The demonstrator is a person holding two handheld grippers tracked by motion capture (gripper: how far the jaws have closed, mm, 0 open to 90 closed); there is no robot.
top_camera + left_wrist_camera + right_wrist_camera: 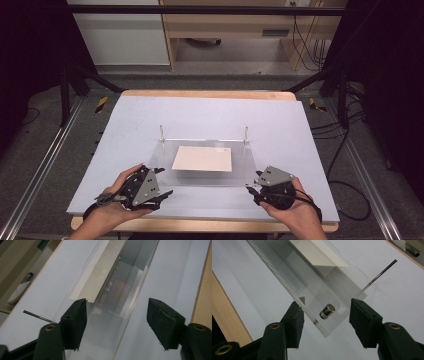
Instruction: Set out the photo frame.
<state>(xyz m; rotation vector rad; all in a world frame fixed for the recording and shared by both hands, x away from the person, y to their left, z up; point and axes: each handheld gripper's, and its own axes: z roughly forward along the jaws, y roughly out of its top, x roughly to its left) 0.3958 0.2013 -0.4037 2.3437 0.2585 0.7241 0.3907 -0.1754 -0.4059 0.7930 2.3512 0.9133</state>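
Pale sheet (210,112) – wood table (200,93), lab rm.

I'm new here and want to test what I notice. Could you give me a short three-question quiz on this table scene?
1. True or false: the cream sheet lies at the clear plate.
2. What small metal part sits on the plate's corner between the right claw jaws? A) a round stud B) a spring C) a coin
3. Is the left claw pressing on the plate's edge?

Key: 1 true. 2 A. 3 No, its jaws stand apart on either side of it, not pressing.
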